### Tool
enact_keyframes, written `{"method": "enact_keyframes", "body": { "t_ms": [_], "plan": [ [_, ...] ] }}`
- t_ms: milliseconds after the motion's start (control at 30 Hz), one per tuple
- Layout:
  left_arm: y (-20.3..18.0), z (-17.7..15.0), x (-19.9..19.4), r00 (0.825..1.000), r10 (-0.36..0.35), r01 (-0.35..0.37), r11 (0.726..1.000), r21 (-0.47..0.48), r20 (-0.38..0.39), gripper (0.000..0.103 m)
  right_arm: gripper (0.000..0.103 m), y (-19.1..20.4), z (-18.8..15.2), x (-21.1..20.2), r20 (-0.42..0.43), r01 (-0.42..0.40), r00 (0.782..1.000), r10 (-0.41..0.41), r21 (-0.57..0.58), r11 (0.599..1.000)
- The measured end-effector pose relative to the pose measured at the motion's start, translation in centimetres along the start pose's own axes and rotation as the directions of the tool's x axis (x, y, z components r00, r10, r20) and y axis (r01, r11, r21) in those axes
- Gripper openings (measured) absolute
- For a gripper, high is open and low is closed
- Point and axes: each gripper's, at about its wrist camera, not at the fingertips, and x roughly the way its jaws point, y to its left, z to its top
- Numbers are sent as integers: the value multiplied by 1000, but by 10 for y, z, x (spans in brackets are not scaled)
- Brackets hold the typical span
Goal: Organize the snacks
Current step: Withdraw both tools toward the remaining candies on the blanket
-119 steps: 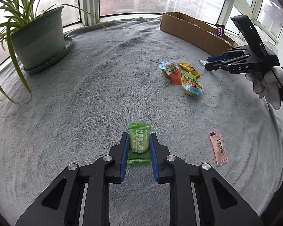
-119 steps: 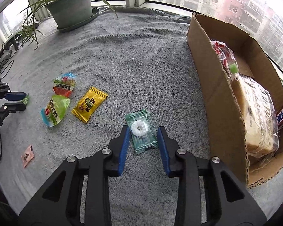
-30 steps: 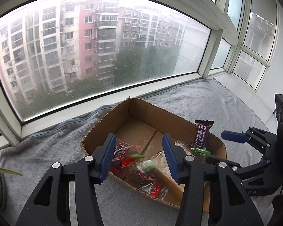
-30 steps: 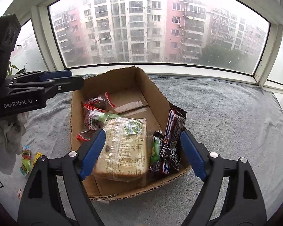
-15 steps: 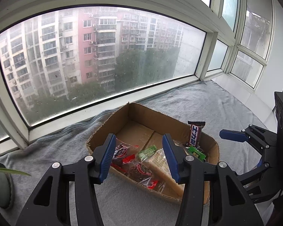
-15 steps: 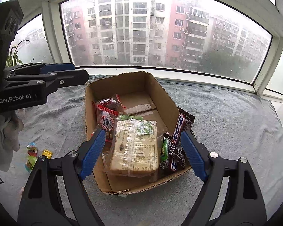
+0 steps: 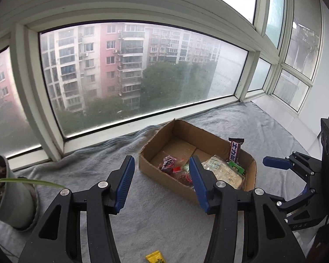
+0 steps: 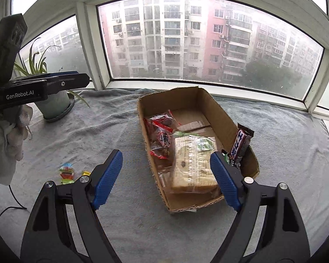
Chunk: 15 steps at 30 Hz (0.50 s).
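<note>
A cardboard box [image 8: 219, 111] sits open on a grey blanket [image 8: 98, 127] spread below a wide window [image 8: 208, 43]. Seen from the right wrist, the box lies at the centre, long axis running from 12 to 6 o'clock. Inside it, largest first: a clear-wrapped block of biscuits [image 8: 193, 164] fills the near half; a clear bag of red-wrapped sweets [image 8: 162, 133] lies along the wall at 9 o'clock; a dark chocolate bar [image 8: 241, 144] leans upright against the wall at 3 o'clock; a small green packet [image 7: 235, 167] lies at the foot of that bar. The far half of the box floor is bare cardboard.

A potted plant [image 8: 54, 103] stands on the blanket at 10 o'clock from the box. Loose snacks lie on the blanket at 8 o'clock from the box: a red-and-green packet [image 8: 67, 172] and a small yellow sweet [image 8: 85, 173].

The right gripper [image 8: 165, 174] hangs above the near end of the box, jaws spread wide, nothing between them. The left gripper [image 7: 161, 183] hangs over the blanket just beside the box, jaws parted less widely, likewise empty. In the right wrist view a gloved hand [image 8: 6, 140] carries the left gripper at 9 o'clock.
</note>
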Motion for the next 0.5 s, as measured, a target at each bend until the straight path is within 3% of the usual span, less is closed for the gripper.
{"method": "enact_keyframes", "body": {
  "t_ms": [300, 500],
  "plan": [
    [48, -43, -38, 999, 43, -45, 997, -67, -29, 51, 84, 39, -13, 11, -44, -81, 996, 81, 8, 997],
    [63, -86, -42, 995, 40, -53, 989, -138, -95, 51, 84, 63, -24, 32, -87, -100, 991, 101, 11, 995]
  ]
}}
